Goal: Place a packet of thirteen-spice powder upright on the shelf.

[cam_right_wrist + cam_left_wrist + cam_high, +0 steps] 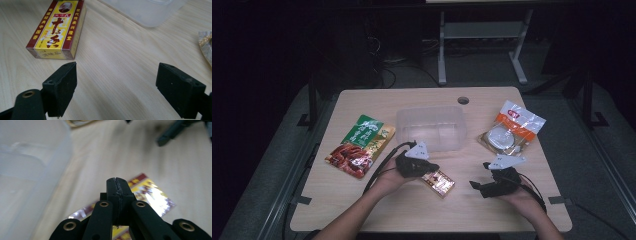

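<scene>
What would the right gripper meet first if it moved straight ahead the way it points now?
Probably nothing at first: the right gripper points over bare table, with its fingers open. Farther on lies the clear plastic box. The yellow box stays to one side.

My wooden counter [362, 205] carries a clear tub [430, 128]. Left of the tub lies a green-red packet [360, 145], right of it an orange-white bag [512, 127], nearer me a yellow-red box [439, 182].

Box [57, 28]: yellow face, dark red borders. Tub [430, 127]: clear. Left pouch [360, 145]: green over red. Right pouch [511, 128]: orange, white. Table [512, 200]: pale wood grain.
</scene>
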